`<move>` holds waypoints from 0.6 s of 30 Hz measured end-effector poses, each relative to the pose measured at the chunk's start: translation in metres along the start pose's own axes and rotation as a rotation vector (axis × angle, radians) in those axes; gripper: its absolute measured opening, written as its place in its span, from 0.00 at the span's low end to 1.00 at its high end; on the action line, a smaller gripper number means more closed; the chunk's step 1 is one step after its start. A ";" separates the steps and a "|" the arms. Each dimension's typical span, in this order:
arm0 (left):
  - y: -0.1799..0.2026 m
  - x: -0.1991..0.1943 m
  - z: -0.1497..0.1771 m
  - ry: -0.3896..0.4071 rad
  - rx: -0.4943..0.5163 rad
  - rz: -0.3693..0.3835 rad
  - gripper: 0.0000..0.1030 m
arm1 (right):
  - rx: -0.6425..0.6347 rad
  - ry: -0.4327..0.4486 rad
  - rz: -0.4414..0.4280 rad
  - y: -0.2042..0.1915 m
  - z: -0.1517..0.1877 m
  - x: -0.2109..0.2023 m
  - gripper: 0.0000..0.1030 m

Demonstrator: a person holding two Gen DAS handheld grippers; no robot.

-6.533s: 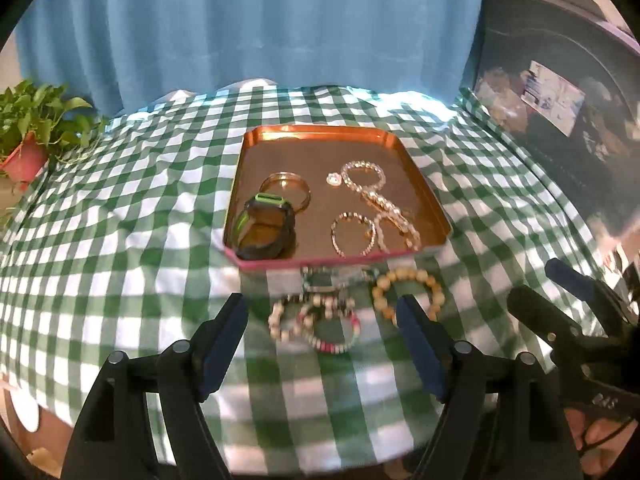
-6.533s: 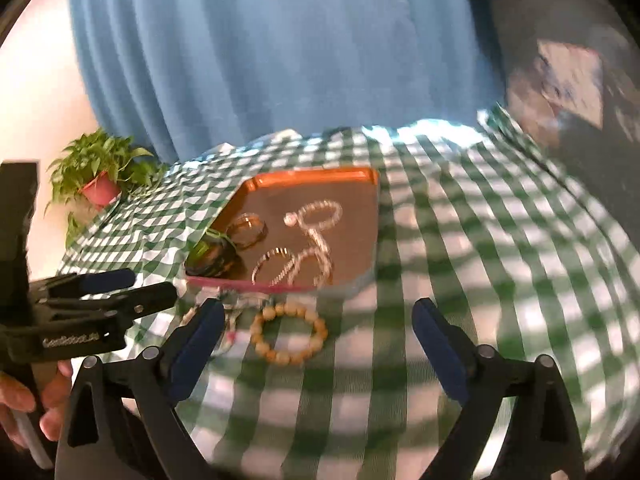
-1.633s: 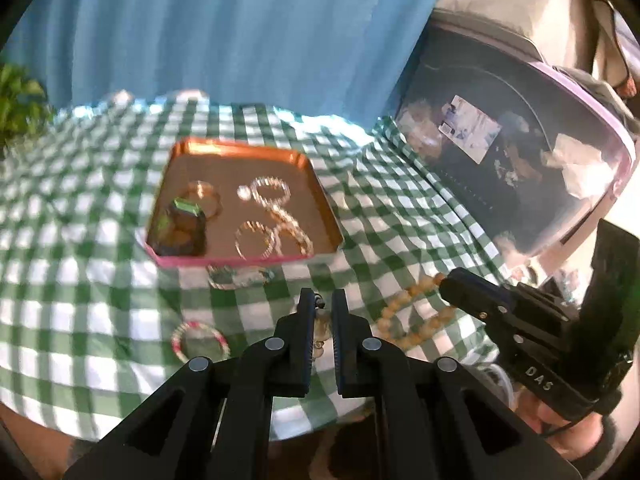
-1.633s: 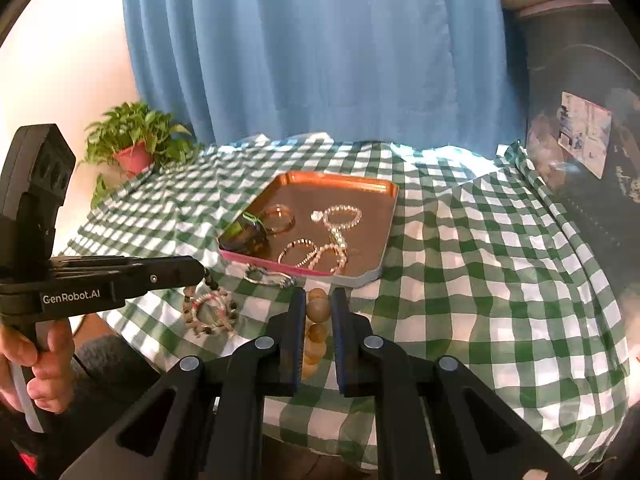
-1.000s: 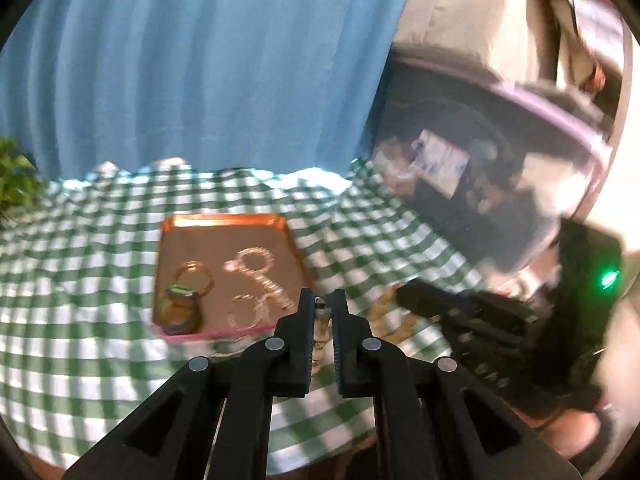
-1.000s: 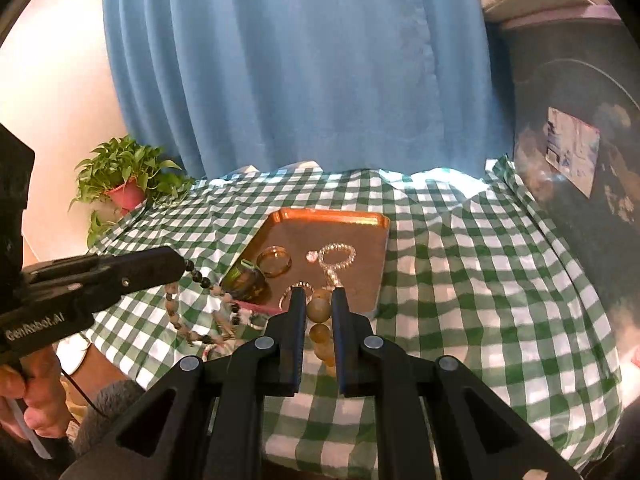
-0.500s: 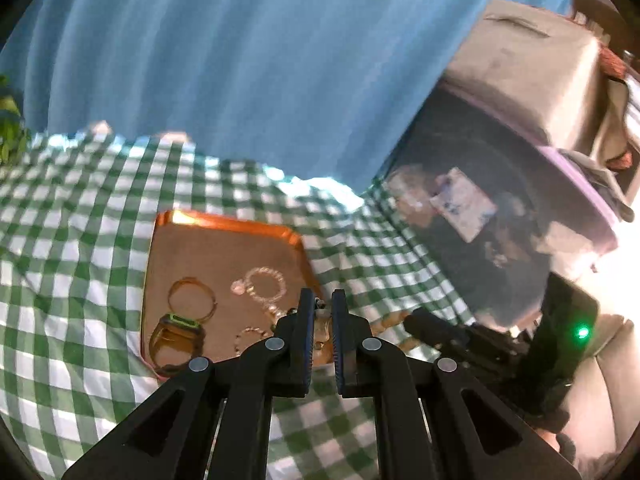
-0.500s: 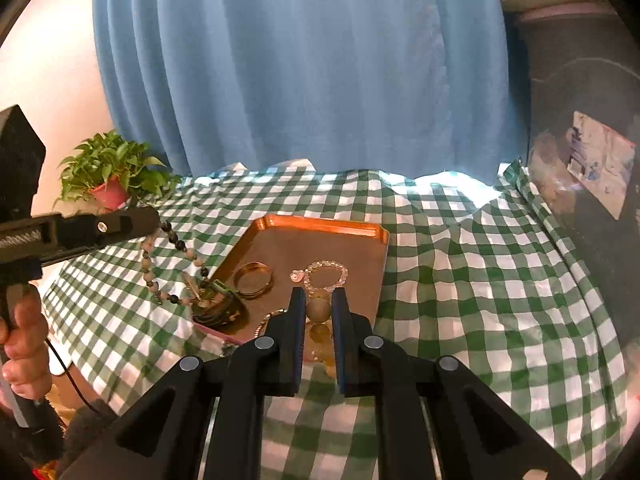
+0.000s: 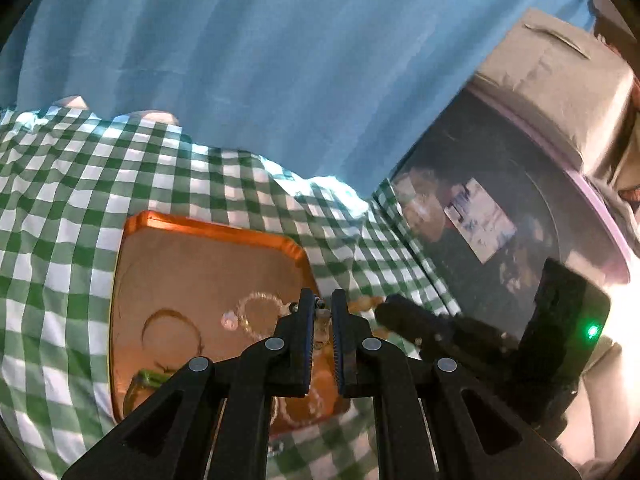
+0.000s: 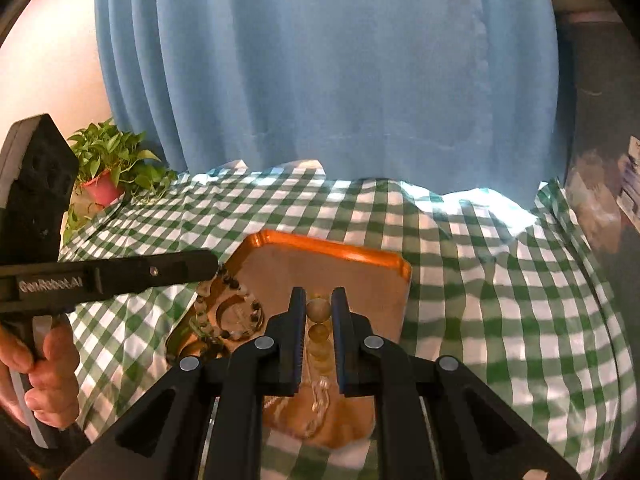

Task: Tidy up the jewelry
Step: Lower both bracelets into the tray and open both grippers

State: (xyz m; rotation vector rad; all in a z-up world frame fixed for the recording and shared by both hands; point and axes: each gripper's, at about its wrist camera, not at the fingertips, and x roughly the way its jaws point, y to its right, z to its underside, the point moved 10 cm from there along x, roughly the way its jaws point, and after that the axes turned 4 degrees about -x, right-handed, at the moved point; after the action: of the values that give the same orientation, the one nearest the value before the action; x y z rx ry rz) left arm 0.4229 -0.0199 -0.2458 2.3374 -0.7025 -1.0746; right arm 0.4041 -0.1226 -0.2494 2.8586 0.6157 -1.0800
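My left gripper (image 9: 320,309) is shut on a small-beaded black-and-white bracelet (image 10: 240,312). In the right wrist view that bracelet dangles from the left gripper's tip (image 10: 214,266) over the left part of the copper tray (image 10: 332,246). My right gripper (image 10: 319,304) is shut on a wooden bead bracelet (image 10: 319,311), whose beads hang down between the fingers above the tray's middle. In the left wrist view the right gripper (image 9: 383,312) hovers at the tray's (image 9: 216,233) right edge. A gold bangle (image 9: 172,328), a crystal bracelet (image 9: 260,316) and a green-black band (image 9: 144,384) lie in the tray.
A green-and-white check cloth (image 10: 500,300) covers the table. A potted plant (image 10: 108,168) stands at the far left corner, a blue curtain (image 10: 320,80) hangs behind, and a dark tub with a lilac rim (image 9: 520,240) sits to the right. A hand (image 10: 52,368) grips the left tool.
Both grippers have moved forward and down over the tray, each still carrying its bracelet. The tray now looks larger and closer in both views.
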 end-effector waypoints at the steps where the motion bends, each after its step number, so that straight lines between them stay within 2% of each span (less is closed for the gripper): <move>1: -0.006 0.005 -0.003 -0.011 -0.027 0.017 0.08 | 0.015 -0.004 -0.013 0.002 0.000 0.005 0.11; 4: -0.032 0.025 0.001 -0.057 -0.137 0.059 0.08 | 0.097 -0.033 -0.075 0.008 0.007 0.022 0.11; 5: -0.044 0.034 0.006 -0.080 -0.170 0.054 0.08 | 0.111 -0.045 -0.081 0.010 0.011 0.027 0.11; 6: -0.055 0.043 0.013 -0.099 -0.172 0.015 0.08 | 0.127 -0.069 -0.086 0.013 0.018 0.037 0.11; 9: -0.078 0.061 0.030 -0.112 -0.012 -0.233 0.08 | 0.162 -0.142 -0.075 0.021 0.041 0.060 0.11; 10: -0.080 0.067 0.037 -0.130 0.032 -0.270 0.08 | 0.164 -0.160 -0.068 0.023 0.048 0.065 0.11; 12: -0.077 0.072 0.045 -0.143 0.084 -0.303 0.08 | 0.157 -0.189 -0.046 0.026 0.060 0.073 0.11; 14: -0.077 0.077 0.051 -0.149 0.169 -0.388 0.08 | 0.126 -0.210 -0.002 0.029 0.069 0.078 0.11; 16: -0.078 0.081 0.054 -0.157 0.193 -0.418 0.08 | 0.099 -0.229 0.041 0.032 0.077 0.082 0.11; 18: -0.078 0.081 0.056 -0.156 0.186 -0.428 0.09 | 0.107 -0.241 0.030 0.032 0.082 0.084 0.11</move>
State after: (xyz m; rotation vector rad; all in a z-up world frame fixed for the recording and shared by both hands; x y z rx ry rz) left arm 0.4436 -0.0218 -0.3698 2.6610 -0.3721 -1.4392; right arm 0.4218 -0.1350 -0.3692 2.7499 0.5111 -1.4654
